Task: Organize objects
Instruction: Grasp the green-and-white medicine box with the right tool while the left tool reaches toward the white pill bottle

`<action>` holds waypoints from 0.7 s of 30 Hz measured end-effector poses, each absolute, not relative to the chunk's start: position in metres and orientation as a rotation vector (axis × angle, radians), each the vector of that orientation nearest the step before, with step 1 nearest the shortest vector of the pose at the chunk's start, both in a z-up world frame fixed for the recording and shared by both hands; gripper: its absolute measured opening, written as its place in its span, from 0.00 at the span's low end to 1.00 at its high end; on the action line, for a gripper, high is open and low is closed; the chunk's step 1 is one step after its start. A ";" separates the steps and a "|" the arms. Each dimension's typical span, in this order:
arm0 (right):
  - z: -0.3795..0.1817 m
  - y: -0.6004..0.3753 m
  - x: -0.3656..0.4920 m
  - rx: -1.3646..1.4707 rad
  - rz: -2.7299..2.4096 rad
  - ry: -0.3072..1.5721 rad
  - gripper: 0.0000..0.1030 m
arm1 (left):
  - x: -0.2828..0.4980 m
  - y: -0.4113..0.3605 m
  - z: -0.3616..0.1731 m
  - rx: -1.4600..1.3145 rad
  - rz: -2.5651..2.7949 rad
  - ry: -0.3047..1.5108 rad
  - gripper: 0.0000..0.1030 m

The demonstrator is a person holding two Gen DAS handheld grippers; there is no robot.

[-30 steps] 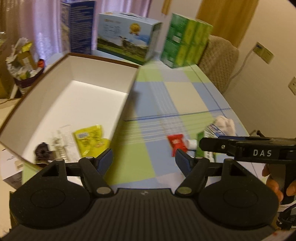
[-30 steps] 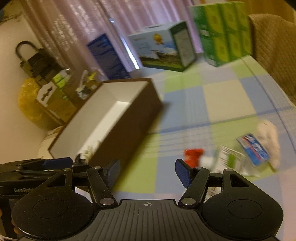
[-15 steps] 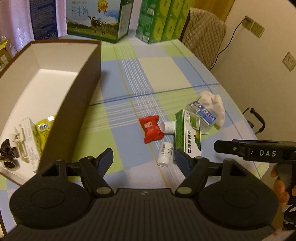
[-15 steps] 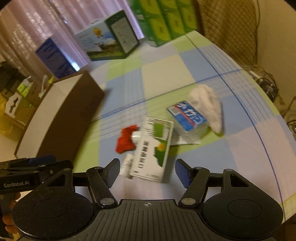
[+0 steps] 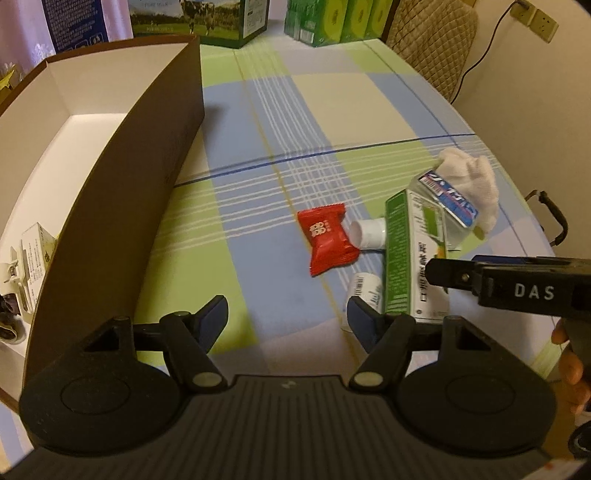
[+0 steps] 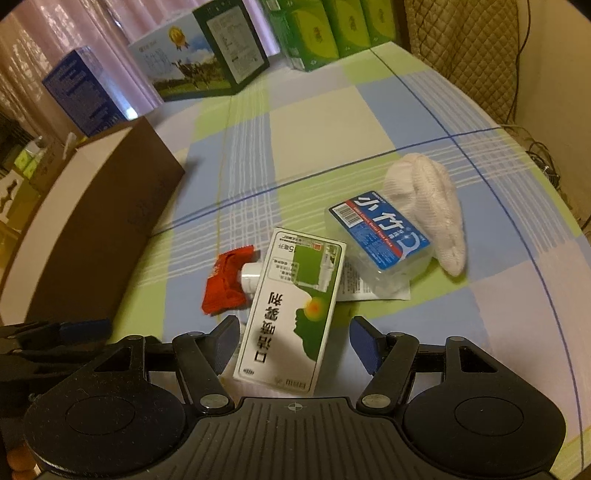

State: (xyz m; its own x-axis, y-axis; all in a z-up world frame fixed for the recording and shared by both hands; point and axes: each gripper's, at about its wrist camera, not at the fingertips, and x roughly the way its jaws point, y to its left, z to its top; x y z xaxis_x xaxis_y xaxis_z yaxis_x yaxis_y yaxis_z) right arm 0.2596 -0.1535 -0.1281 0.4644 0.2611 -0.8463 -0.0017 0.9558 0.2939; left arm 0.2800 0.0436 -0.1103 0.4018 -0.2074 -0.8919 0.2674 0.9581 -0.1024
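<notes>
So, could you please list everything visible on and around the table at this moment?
Storage box: 1, brown outside, white inside, left on the table; small items at its near end.
Red packet: 1, red, centre of the cloth.
Green-and-white carton: 1, lying flat between the right gripper's fingers.
Small white bottles: 2, white, beside the carton.
Floss box: 1, clear with a blue label, right of the carton.
White cloth: 1, white, behind the floss box.
Milk carton: 1, far edge.
Green packs: several, far edge.
Blue box: 1, far left.
Chair: 1, tan, quilted.
Left gripper: open.
Right gripper: open.
</notes>
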 end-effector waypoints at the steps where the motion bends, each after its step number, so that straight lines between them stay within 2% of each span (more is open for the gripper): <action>1: -0.131 -0.152 0.262 0.265 0.164 1.082 0.61 | 0.281 0.044 -0.112 0.060 -0.300 1.121 0.66; 11: -0.150 -0.143 0.280 0.268 0.139 1.113 0.61 | 0.293 0.044 -0.121 0.069 -0.307 1.132 0.66; 14: -0.152 -0.143 0.279 0.254 0.149 1.104 0.56 | 0.295 0.043 -0.123 0.068 -0.317 1.136 0.66; 21: -0.146 -0.151 0.267 0.234 0.171 1.077 0.55 | 0.297 0.037 -0.129 0.068 -0.355 1.144 0.64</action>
State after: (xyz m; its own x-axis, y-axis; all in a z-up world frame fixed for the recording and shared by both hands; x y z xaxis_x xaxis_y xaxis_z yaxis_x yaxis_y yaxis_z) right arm 0.2670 -0.1510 -0.1464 0.4647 0.2508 -0.8492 -0.0243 0.9623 0.2709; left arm 0.2968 0.0367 -0.1292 0.3648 -0.2415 -0.8992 0.3107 0.9420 -0.1270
